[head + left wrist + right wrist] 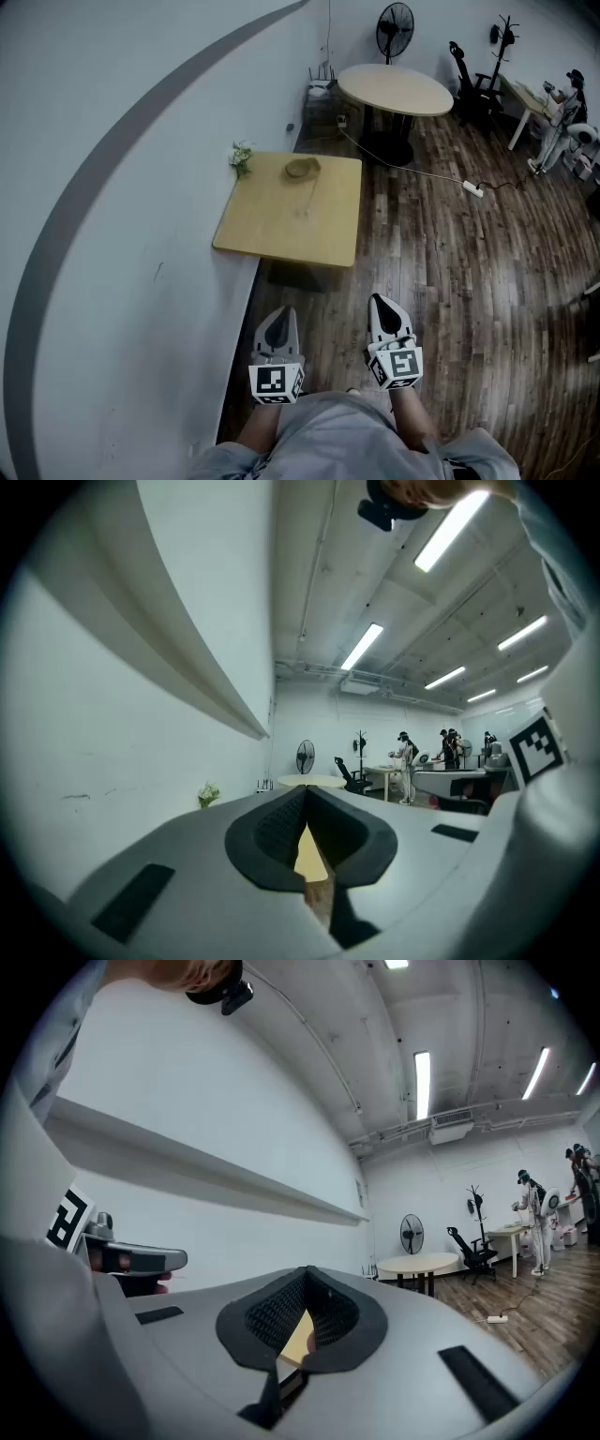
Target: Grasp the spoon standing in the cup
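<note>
A small brownish object (302,168), too small to tell apart as cup or spoon, sits near the far edge of a square wooden table (281,225). Both grippers are held low and close to the person's body, well short of the table. My left gripper (278,321) points toward the table with its jaws together and nothing between them; its dark pads (281,827) meet at the tip. My right gripper (385,307) is beside it, also shut and empty, with its pads (281,1314) touching.
The table stands against a white wall, and a small bunch of white flowers (241,157) is at its far left corner. A round table (395,89), a fan (395,28) and office chairs stand farther back on the wooden floor. A cable and power strip (472,189) lie on the floor.
</note>
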Motion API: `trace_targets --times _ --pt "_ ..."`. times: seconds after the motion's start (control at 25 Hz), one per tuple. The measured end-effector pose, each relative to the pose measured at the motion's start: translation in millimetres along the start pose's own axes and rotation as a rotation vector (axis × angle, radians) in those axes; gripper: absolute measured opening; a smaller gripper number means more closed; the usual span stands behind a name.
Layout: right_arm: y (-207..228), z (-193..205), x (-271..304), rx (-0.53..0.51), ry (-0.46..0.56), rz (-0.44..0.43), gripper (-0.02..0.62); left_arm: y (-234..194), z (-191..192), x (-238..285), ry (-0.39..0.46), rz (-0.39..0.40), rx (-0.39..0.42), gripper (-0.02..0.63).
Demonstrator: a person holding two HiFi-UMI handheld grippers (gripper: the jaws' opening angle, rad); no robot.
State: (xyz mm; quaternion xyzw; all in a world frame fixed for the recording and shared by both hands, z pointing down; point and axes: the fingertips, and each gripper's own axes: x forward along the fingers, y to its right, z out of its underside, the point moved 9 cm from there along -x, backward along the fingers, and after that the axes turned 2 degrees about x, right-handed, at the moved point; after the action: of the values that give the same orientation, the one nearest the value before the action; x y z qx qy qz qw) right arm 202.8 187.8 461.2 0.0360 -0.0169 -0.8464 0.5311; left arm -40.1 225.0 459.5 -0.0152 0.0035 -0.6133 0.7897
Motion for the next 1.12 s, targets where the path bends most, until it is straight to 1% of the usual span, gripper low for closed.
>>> trace_targets --times 0.16,0.4,0.56,0.8,1.12 --pt "3.7 -2.5 -4.9 -0.003 0.001 -0.009 -0.003 8.9 -0.5 -0.4 -0.005 -0.001 -0.001 0.002" --pt "14.4 -1.0 -17.5 -0.007 -0.008 -0.032 -0.003 25.8 3.2 -4.2 -0.019 -0.022 -0.005 0.002" --pt "21.7 0.0 -28.3 -0.026 -0.004 -0.051 -0.002 41.6 7.1 -7.4 -0.028 -0.028 -0.009 0.002" --pt "33.8 11.9 -41.6 -0.020 -0.042 -0.058 -0.002 64.9 18.4 -14.6 -0.063 -0.021 -0.020 0.002" --pt "38.3 15.5 -19.8 -0.016 -0.062 -0.066 -0.002 54.2 19.3 4.5 -0.068 -0.025 -0.028 0.002"
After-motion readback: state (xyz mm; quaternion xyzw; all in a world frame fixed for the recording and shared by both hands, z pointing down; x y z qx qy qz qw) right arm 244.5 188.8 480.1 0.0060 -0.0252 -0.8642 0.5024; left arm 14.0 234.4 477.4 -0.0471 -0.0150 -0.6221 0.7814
